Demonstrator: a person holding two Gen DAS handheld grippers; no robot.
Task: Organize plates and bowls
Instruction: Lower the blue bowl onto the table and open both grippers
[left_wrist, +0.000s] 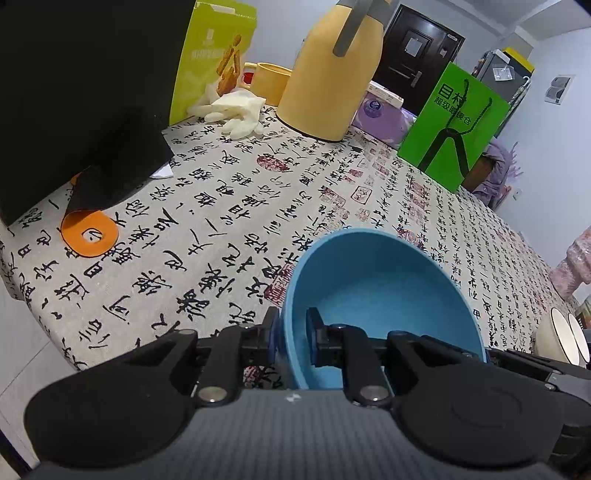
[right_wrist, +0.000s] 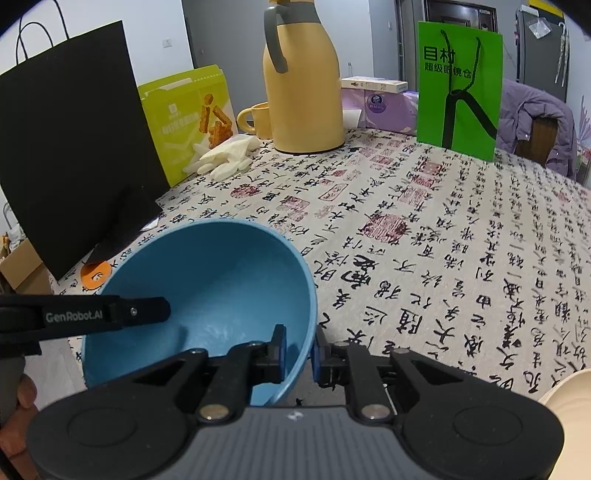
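Observation:
A blue bowl (left_wrist: 373, 291) (right_wrist: 218, 288) hangs tilted over the calligraphy-print tablecloth (right_wrist: 443, 258), near the table's front edge. My left gripper (left_wrist: 292, 334) is shut on its left rim, one pad outside the wall and one inside. A black finger (right_wrist: 110, 314) of that gripper shows in the right wrist view, reaching over the bowl. My right gripper (right_wrist: 298, 350) straddles the bowl's right rim. Its outer pad lies at the wall and its inner pad stands a little off it. A cream bowl with white plates (left_wrist: 554, 339) sits at the right, and its cream rim (right_wrist: 569, 398) also shows in the right wrist view.
Along the back stand a black paper bag (right_wrist: 74, 155), a lime snack box (right_wrist: 188, 118), white gloves (right_wrist: 225, 155), a yellow mug (right_wrist: 258, 120), a yellow thermos (right_wrist: 303, 85), purple tissue packs (right_wrist: 376, 107) and a green bag (right_wrist: 458, 85). An orange tag (left_wrist: 88, 232) lies at the left.

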